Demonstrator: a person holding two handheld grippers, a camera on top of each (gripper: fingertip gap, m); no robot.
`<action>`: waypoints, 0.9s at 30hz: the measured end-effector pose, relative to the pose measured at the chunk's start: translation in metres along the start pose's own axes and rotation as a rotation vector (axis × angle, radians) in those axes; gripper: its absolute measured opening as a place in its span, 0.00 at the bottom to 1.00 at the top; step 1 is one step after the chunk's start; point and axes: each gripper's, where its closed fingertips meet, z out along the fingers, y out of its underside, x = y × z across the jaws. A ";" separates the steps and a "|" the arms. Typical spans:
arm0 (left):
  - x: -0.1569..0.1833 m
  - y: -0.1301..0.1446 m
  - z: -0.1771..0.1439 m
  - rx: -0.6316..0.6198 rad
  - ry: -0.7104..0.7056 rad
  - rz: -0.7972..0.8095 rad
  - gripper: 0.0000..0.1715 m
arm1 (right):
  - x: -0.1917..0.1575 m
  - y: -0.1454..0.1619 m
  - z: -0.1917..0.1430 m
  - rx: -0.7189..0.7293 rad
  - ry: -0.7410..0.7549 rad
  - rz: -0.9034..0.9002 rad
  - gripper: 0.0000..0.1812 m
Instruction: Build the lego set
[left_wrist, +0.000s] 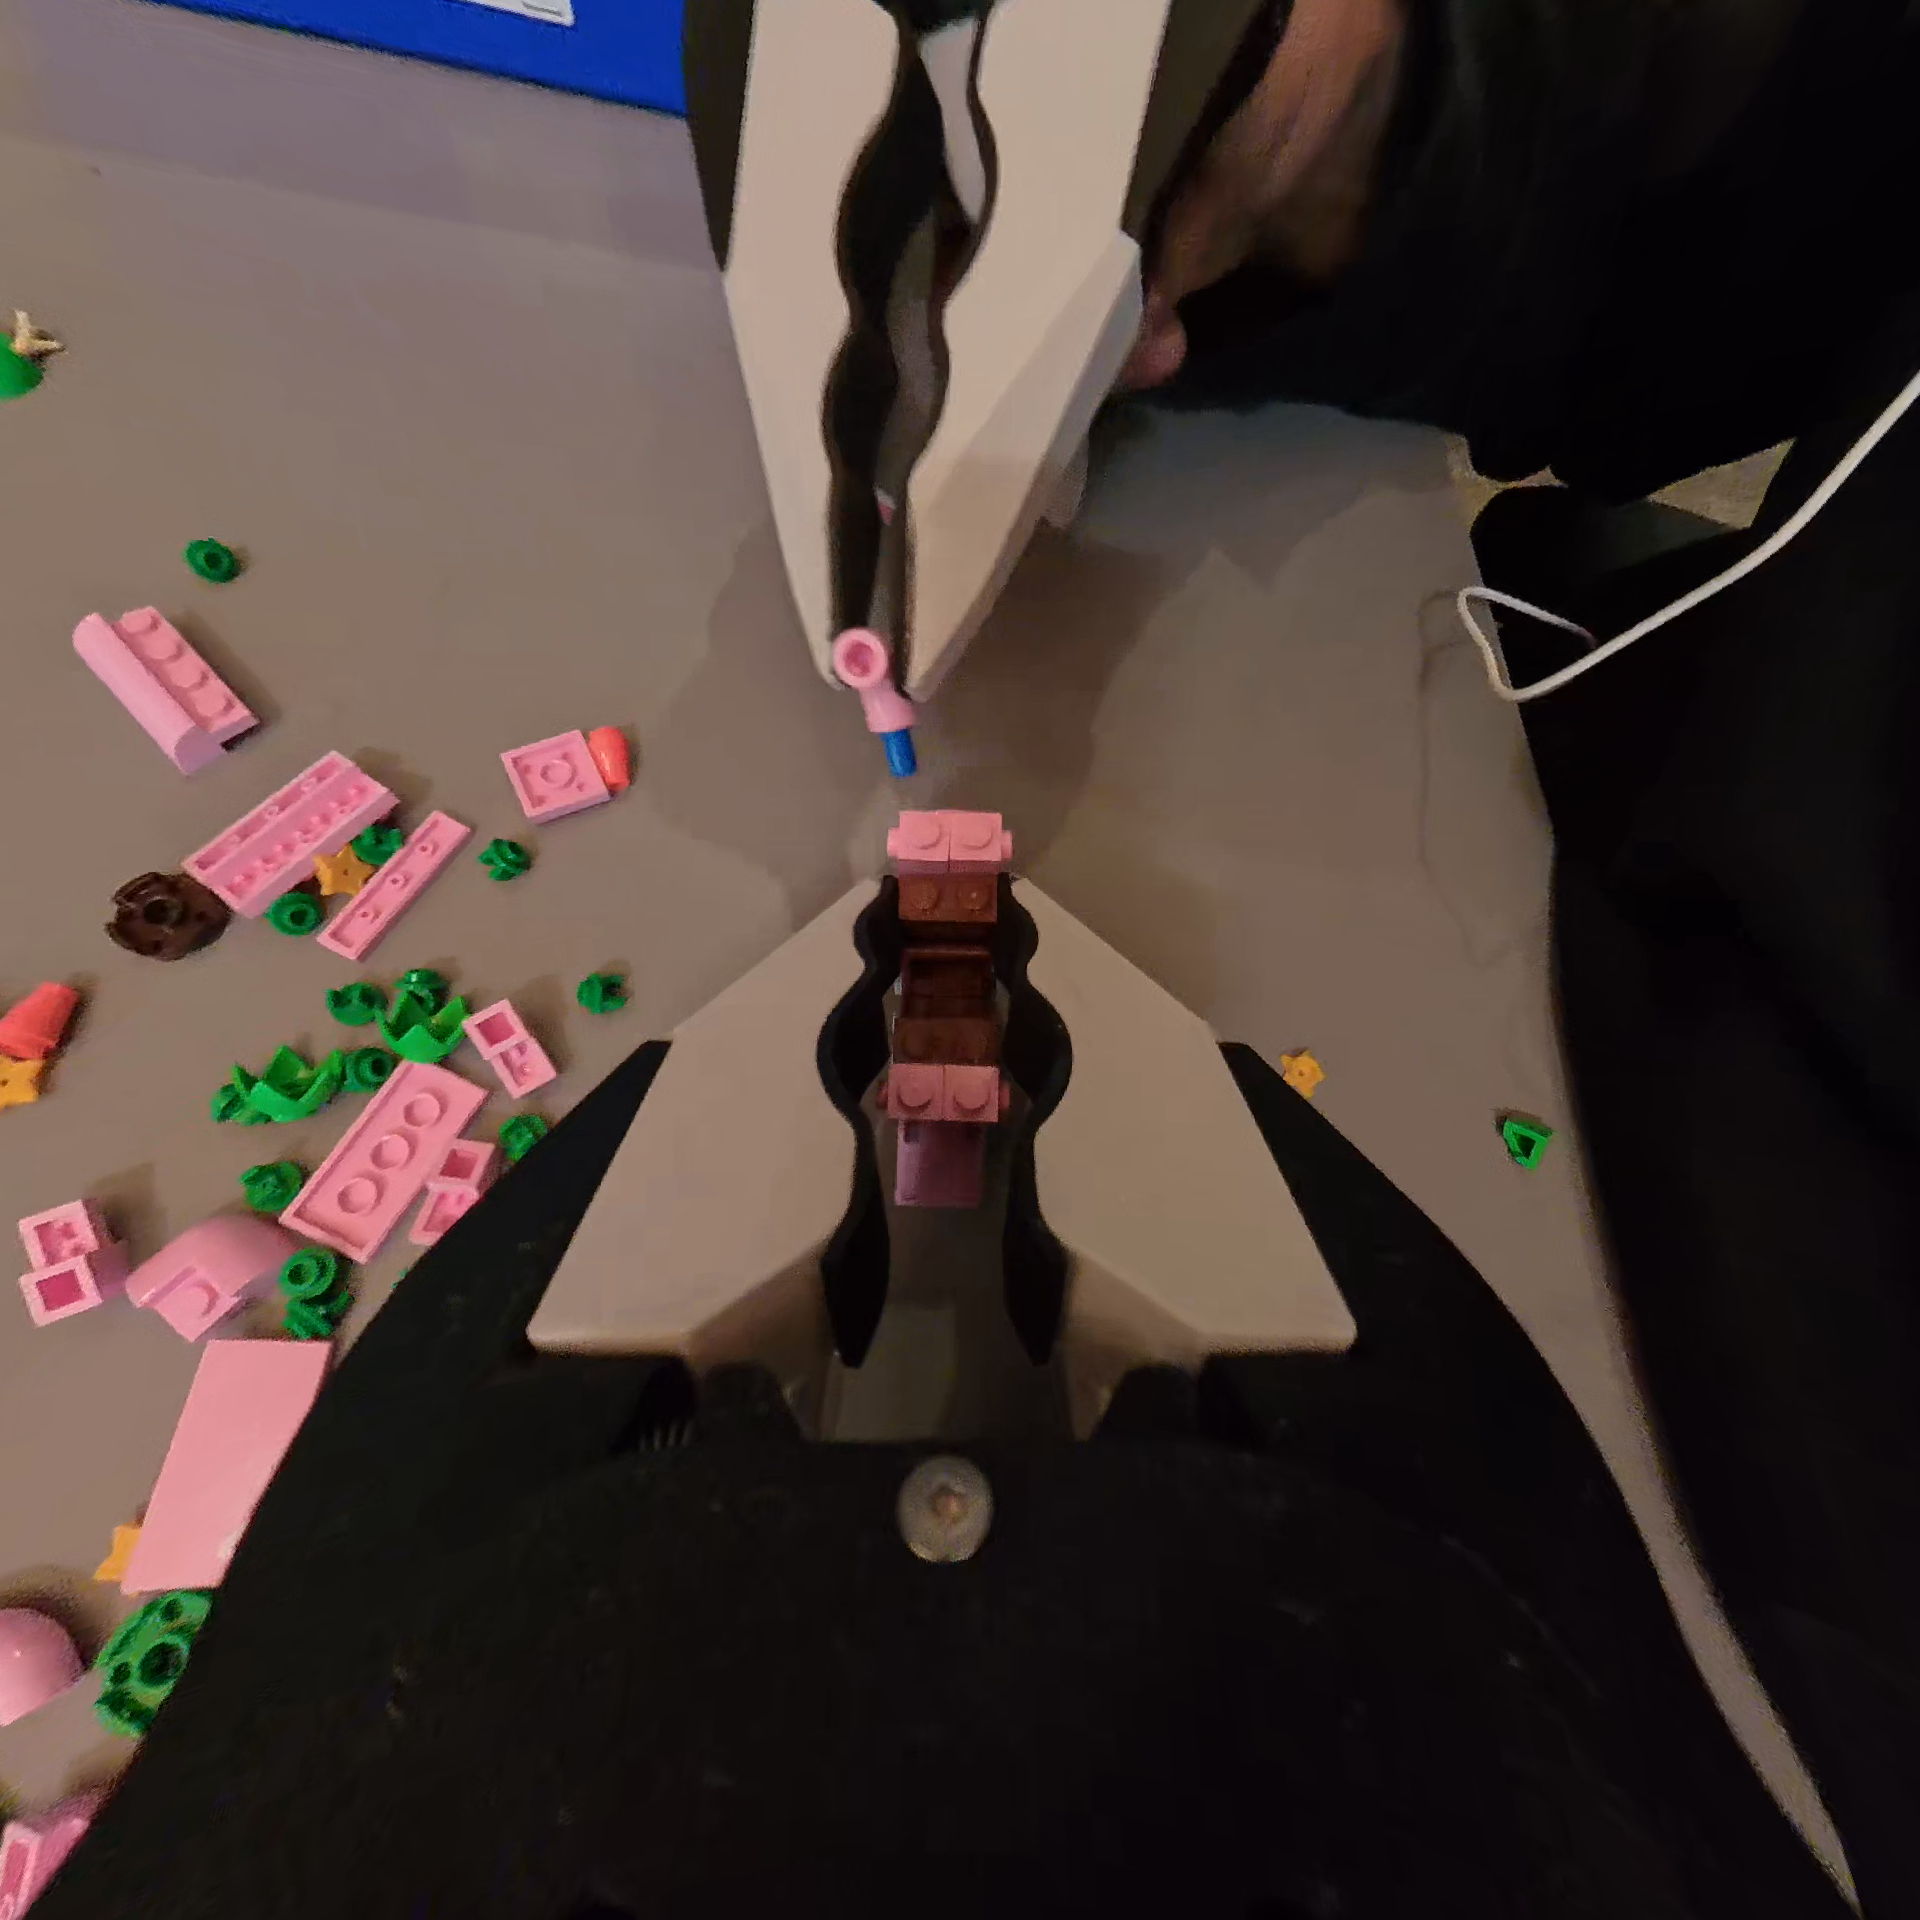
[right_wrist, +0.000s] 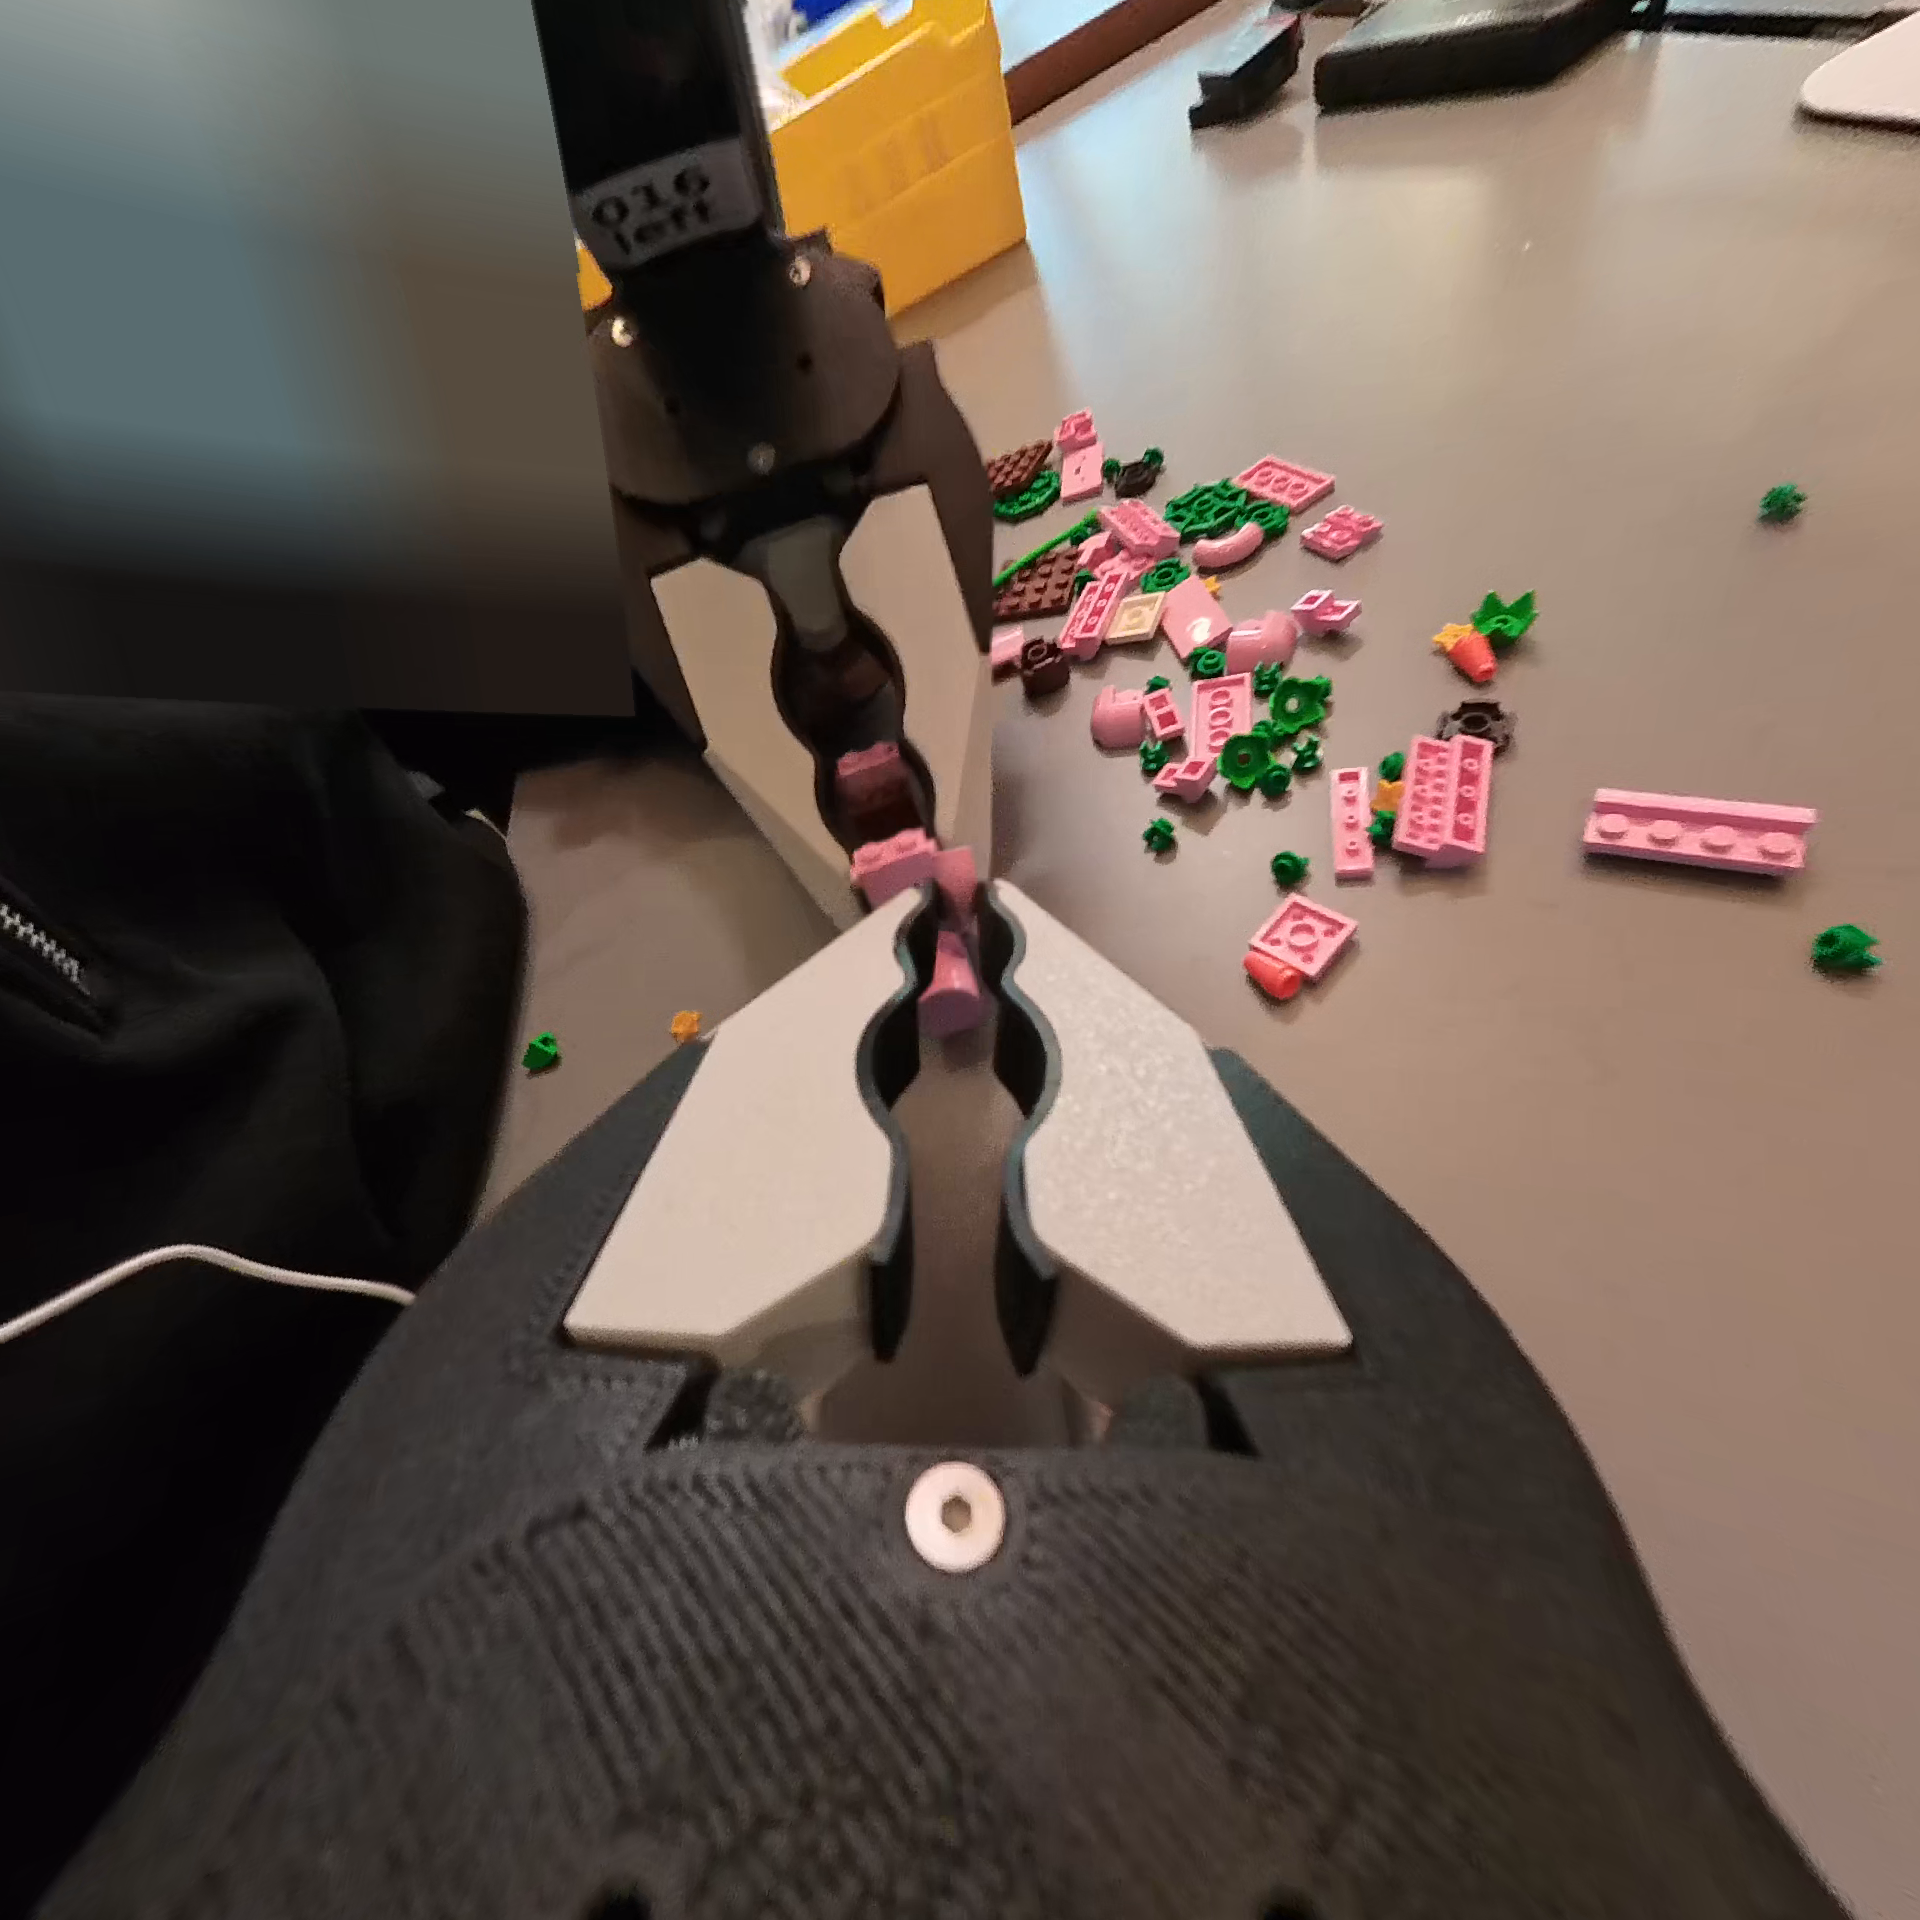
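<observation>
- A loose pile of pink, green and brown lego pieces lay spread over the grey table, left of the brown-and-pink stack in the left wrist view.
- A long pink plate with studs sat in that pile, well left of the stack; a pink square plate with an orange cone lay nearer to the stack.
- The left gripper was clamped narrowly around the brown-and-pink stack, whose pink end stuck out past the fingertips.
- The right gripper pinched a small pink pin piece with a blue tip just beyond the stack's pink end, apart from it in that view.
- In the right wrist view the pin piece sat between narrow jaws, right at the stack.
- A white cable trailed far right of the stack.
- A yellow box stood behind the pile.
</observation>
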 end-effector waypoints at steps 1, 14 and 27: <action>0.001 0.001 0.001 -0.014 0.000 0.001 0.08 | 0.001 -0.002 -0.001 0.012 0.003 0.000 0.03; 0.004 -0.001 0.001 -0.017 -0.002 0.009 0.16 | 0.000 -0.013 -0.006 0.074 0.021 -0.068 0.03; -0.001 -0.035 -0.025 0.218 -0.042 0.009 0.21 | -0.018 -0.043 -0.019 0.266 -0.042 -0.128 0.03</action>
